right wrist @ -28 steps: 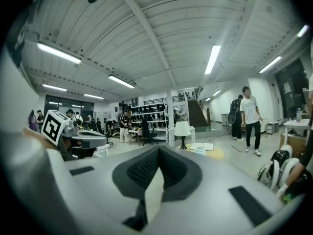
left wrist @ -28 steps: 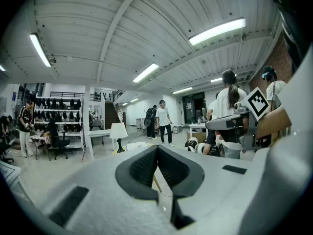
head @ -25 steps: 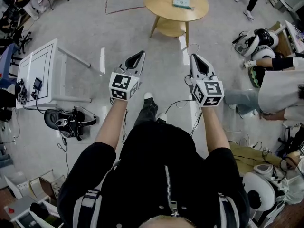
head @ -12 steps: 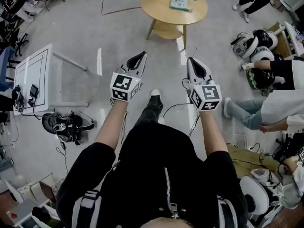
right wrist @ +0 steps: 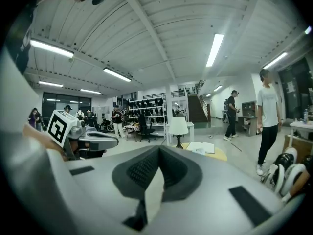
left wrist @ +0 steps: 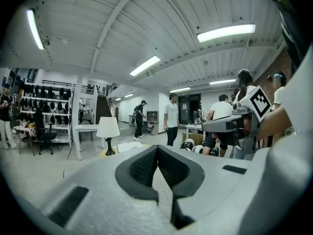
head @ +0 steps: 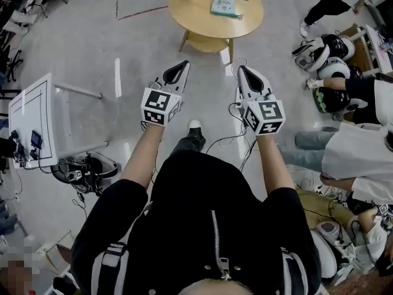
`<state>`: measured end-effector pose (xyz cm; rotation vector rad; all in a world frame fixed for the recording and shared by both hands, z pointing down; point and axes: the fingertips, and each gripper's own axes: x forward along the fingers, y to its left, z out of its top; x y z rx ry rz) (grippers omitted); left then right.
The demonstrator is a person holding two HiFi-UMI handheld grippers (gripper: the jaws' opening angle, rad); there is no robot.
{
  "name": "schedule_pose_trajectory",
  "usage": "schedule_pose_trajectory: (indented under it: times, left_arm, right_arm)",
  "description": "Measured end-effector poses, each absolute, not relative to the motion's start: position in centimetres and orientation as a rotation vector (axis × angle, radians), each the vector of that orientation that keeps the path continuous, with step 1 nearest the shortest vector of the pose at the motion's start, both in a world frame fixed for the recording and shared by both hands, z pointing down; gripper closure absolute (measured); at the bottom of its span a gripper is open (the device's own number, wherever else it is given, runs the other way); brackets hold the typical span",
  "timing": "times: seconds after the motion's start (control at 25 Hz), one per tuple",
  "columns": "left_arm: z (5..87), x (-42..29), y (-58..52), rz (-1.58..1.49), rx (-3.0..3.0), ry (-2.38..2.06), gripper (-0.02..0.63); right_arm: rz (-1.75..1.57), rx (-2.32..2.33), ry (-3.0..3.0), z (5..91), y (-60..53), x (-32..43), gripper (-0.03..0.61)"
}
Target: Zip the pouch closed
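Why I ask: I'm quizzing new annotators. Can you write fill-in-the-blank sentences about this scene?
The left gripper and the right gripper both have their jaws ___.
Between each gripper's jaws there is ___.
The flat teal pouch lies ___ the round light-wood table.
Missing words: shut; nothing; on.

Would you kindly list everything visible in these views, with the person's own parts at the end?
round table: one, light wood, top centre of head view.
flat teal item: one, possibly the pouch, on that table.
lamp: one, white shade, on that table.
side table: one, white, left.
helmet-like gear: several, white and black, floor at right.
bystanders: several, right edge.
left hand-held gripper: one, white, shut, empty.
right hand-held gripper: one, white, shut, empty.
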<state>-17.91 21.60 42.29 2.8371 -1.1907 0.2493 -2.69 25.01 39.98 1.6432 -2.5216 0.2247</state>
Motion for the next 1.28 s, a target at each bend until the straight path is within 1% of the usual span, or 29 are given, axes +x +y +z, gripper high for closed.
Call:
schedule_pose_trajectory:
  times: [0.28,0.8,1.28]
  left_arm:
    - [42.7,-18.3,14.6,0.259,2.845,-1.140,0.606]
    - [43.9,-17.1,7.1,0.270,2.846,-1.084,0.606]
    - [44.1,-12.3,-3.9,0.295,2.822,-1.155,0.606]
  right_arm:
    - [0.231,1.667,-2.502,39.7,18.0,-3.6,0.574]
    - [0.249,1.699,-2.459,40.8,10.9,-2.2,0.574]
    - [0.242,1.665,-2.514,40.8,-1.7,3.3,0.574]
